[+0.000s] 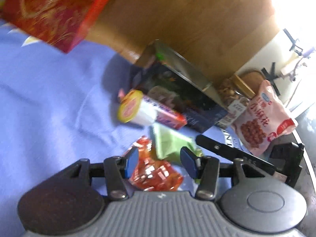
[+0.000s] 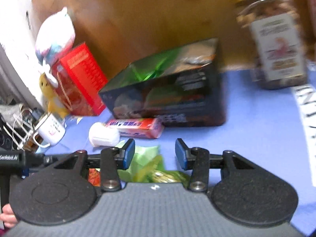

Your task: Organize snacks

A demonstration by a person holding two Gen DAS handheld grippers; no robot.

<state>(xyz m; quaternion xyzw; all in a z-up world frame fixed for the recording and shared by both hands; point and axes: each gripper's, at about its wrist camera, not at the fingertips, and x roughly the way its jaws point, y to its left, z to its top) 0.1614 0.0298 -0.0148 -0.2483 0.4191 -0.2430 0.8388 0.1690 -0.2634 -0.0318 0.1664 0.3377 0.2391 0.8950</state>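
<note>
Snacks lie on a blue cloth (image 1: 49, 98) against a wooden board. My left gripper (image 1: 159, 162) is open just above an orange snack packet (image 1: 156, 174), beside a green packet (image 1: 169, 143). My right gripper (image 2: 155, 156) is open over the green packet (image 2: 146, 164); the orange packet (image 2: 93, 174) peeks out at its left. Beyond lie a pink wafer bar (image 1: 167, 112) (image 2: 136, 127), a white tub with a yellow lid (image 1: 131, 106) (image 2: 103, 135), and a dark box (image 1: 177, 90) (image 2: 169, 94). The right gripper's finger (image 1: 233, 154) shows in the left wrist view.
A red box (image 1: 53, 9) (image 2: 81, 81) stands at the left, with a plush toy (image 2: 55, 37) and a white mug (image 2: 50, 131) near it. A jar of nuts (image 1: 235, 92) (image 2: 276, 47) and a pink snack bag (image 1: 264, 118) stand at the right.
</note>
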